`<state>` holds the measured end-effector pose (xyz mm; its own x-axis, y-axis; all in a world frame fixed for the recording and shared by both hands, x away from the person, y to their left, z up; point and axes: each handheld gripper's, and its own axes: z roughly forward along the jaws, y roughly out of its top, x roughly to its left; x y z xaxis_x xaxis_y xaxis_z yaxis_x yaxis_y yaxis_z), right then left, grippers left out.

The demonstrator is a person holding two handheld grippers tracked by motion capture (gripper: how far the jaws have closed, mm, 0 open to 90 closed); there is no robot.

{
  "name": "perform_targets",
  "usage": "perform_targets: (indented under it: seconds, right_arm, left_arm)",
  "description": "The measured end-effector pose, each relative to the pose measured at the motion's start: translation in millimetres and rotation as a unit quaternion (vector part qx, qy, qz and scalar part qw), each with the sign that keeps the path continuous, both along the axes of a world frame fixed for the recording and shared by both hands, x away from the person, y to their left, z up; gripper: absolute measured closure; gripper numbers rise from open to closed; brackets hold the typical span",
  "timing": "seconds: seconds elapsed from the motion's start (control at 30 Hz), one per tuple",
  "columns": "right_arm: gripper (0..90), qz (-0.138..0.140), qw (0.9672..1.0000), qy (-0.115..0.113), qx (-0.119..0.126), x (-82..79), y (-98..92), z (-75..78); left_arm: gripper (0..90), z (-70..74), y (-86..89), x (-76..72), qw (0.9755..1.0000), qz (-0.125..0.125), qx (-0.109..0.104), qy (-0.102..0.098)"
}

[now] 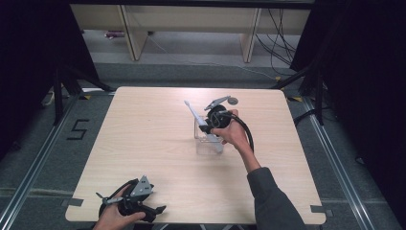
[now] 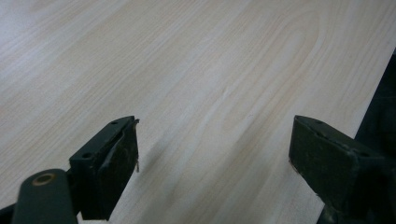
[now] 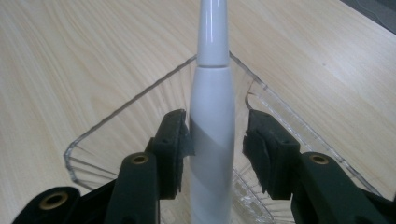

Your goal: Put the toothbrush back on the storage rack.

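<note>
A white electric toothbrush (image 1: 197, 116) stands tilted in a clear plastic holder (image 1: 207, 144) near the middle of the wooden table (image 1: 143, 139). In the right gripper view the toothbrush (image 3: 212, 102) rises between my jaws, with the holder's rim (image 3: 116, 111) around it. My right gripper (image 3: 215, 144) has its left pad touching the handle and a small gap at the right pad. In the high view the right gripper (image 1: 209, 129) sits at the holder. My left gripper (image 1: 156, 212) rests at the table's front left, and its own view (image 2: 215, 149) has the jaws wide apart over bare wood.
The table's front edge (image 1: 191, 222) lies just under my left hand. Dark curtains flank both sides. Cables (image 1: 280, 38) and wooden furniture legs (image 1: 136, 33) stand on the floor beyond the far edge.
</note>
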<state>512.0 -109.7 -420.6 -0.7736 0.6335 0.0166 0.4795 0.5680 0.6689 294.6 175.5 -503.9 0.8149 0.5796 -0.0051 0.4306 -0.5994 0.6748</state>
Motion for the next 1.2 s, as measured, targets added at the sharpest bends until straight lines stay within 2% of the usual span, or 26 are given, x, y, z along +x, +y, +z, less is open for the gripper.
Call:
perform_targets:
  seconds: [0.03, 0.1, 0.13, 0.17, 0.2, 0.33, 0.37, 0.4, 0.43, 0.5, 0.57, 0.6, 0.63, 0.73, 0.77, 0.83, 0.9, 0.93, 0.97, 1.0, 1.07, 1.13, 1.2]
  right_arm:
    - [55.2, -0.016, 0.9999, 0.004, 0.004, -2.0, 0.5, 0.6]
    - [54.2, 0.000, 1.0000, -0.003, 0.001, -2.5, -2.8, 4.4]
    - [53.8, -0.001, 1.0000, -0.005, 0.005, -3.7, -2.9, 6.2]
    - [53.3, 0.010, 0.9998, -0.019, 0.006, -2.9, -5.1, 7.4]
    - [52.8, 0.009, 0.9996, -0.024, 0.009, -2.9, -6.8, 8.8]
    - [51.6, 0.003, 0.9993, -0.029, 0.023, -5.0, -10.5, 10.6]
    - [51.4, 0.001, 0.9994, -0.030, 0.015, -5.5, -12.8, 13.0]
    - [51.1, 0.003, 0.9994, -0.027, 0.020, -5.7, -13.5, 13.1]
    - [50.5, 0.000, 0.9991, -0.033, 0.026, -5.8, -14.2, 12.3]
    - [48.6, 0.001, 0.9993, -0.031, 0.022, -7.4, -17.2, 14.9]
    - [47.7, -0.007, 0.9992, -0.024, 0.030, -10.6, -18.2, 16.9]
    - [47.1, -0.013, 0.9985, -0.036, 0.038, -11.5, -17.9, 16.0]
    - [47.0, -0.002, 0.9987, -0.036, 0.035, -11.7, -19.9, 17.4]
    - [45.2, -0.005, 0.9988, -0.034, 0.036, -15.1, -22.2, 20.5]
    - [44.3, -0.015, 0.9987, -0.027, 0.039, -17.7, -22.5, 21.5]
    - [42.9, -0.015, 0.9979, -0.044, 0.047, -18.7, -23.9, 20.8]
    - [41.6, -0.016, 0.9984, -0.034, 0.042, -22.3, -27.5, 24.5]
    - [40.7, -0.008, 0.9977, -0.049, 0.045, -21.1, -29.5, 24.3]
    - [39.5, -0.017, 0.9980, -0.040, 0.047, -23.8, -30.3, 25.6]
    - [38.8, -0.021, 0.9973, -0.043, 0.056, -24.7, -31.1, 25.4]
    - [37.6, -0.018, 0.9973, -0.048, 0.053, -26.5, -34.4, 27.9]
    - [36.0, -0.027, 0.9968, -0.037, 0.065, -30.4, -35.6, 29.5]
    - [34.4, -0.020, 0.9964, -0.054, 0.062, -30.4, -39.0, 30.7]
  left_arm:
    - [15.1, 0.0, 0.0, 0.1, 1.0000, -0.001, 0.001, 0.000]
    - [15.1, -0.1, -0.2, 0.0, 1.0000, 0.000, 0.000, 0.000]
    - [15.1, 0.1, -0.1, 0.0, 1.0000, -0.001, 0.001, 0.000]
    - [15.2, 0.1, 0.0, 0.1, 1.0000, -0.001, 0.001, 0.000]
    - [15.1, 0.1, 0.1, 0.1, 1.0000, -0.002, 0.002, 0.001]
    - [15.1, 0.0, -0.1, 0.1, 1.0000, -0.001, 0.001, 0.000]
    - [15.2, 0.0, -0.1, 0.1, 1.0000, -0.001, 0.001, 0.000]
    - [15.1, 0.0, 0.0, 0.1, 1.0000, -0.001, 0.001, 0.000]
    - [15.1, -0.1, 0.0, 0.1, 1.0000, -0.001, 0.001, 0.000]
    - [15.1, -0.1, 0.1, 0.6, 1.0000, -0.001, 0.002, 0.004]
    - [15.1, -0.1, 0.0, 0.6, 1.0000, -0.002, 0.003, 0.004]
    - [15.1, -0.2, 0.0, 0.6, 1.0000, -0.002, 0.002, 0.004]
    - [15.1, 0.1, 0.2, 0.7, 1.0000, -0.004, 0.004, 0.005]
    - [15.1, 0.5, 0.5, 0.8, 0.9999, -0.005, 0.003, 0.008]
    - [15.2, 1.3, 0.9, 0.8, 0.9999, -0.008, 0.006, 0.010]
    - [15.1, 0.0, 0.2, 0.3, 1.0000, -0.003, 0.003, 0.003]
    - [15.2, -0.1, 0.1, 0.7, 1.0000, -0.004, 0.004, 0.005]
    - [15.1, -0.3, 0.0, 0.5, 1.0000, -0.002, 0.002, 0.003]
    - [15.1, -0.3, 0.0, 0.3, 1.0000, -0.001, 0.002, 0.002]
    - [15.1, -0.2, 0.1, 0.3, 1.0000, -0.001, 0.003, 0.001]
    - [15.1, -0.2, 0.1, 0.2, 1.0000, -0.001, 0.003, 0.002]
    - [15.2, -0.2, 0.2, 0.5, 1.0000, -0.002, 0.003, 0.003]
    - [15.2, -0.3, 0.2, 0.2, 1.0000, -0.001, 0.003, 0.002]
